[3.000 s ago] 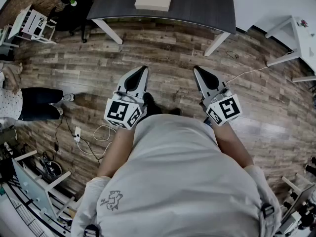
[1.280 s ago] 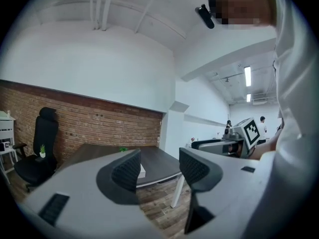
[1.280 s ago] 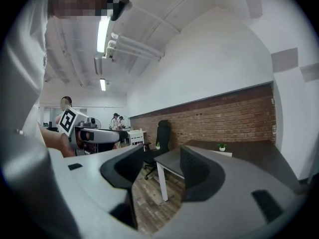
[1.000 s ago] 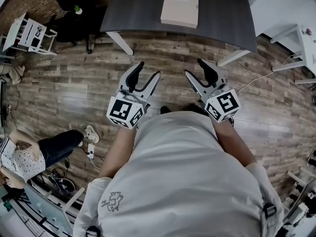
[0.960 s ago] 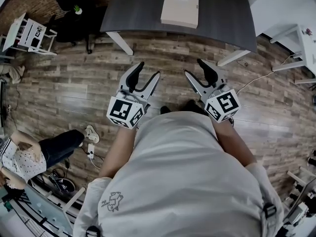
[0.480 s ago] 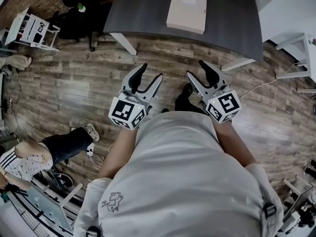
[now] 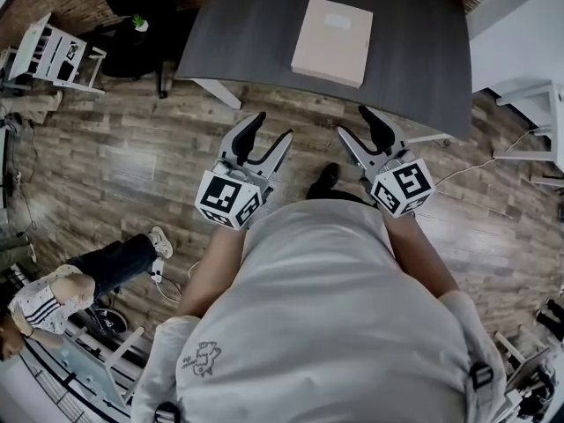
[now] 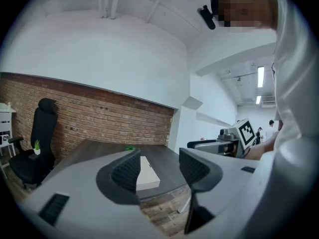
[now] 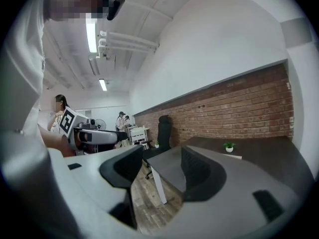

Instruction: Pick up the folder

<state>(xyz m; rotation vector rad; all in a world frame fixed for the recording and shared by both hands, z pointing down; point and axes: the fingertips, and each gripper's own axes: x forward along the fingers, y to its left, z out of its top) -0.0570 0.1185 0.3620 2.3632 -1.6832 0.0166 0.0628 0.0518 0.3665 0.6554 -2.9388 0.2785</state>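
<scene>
I hold my left tool [image 7: 267,132] and right tool [image 7: 355,123] level, both spread and empty, folder [image 7: 332,29] at twelve o'clock.

The folder [image 7: 332,29], a pale beige, fairly thick rectangle with squared edges, lies closed and flat near the middle of the dark grey tabletop [image 7: 238,25], its long sides running away from the tabletop's near edge and skewed slightly to it.
</scene>
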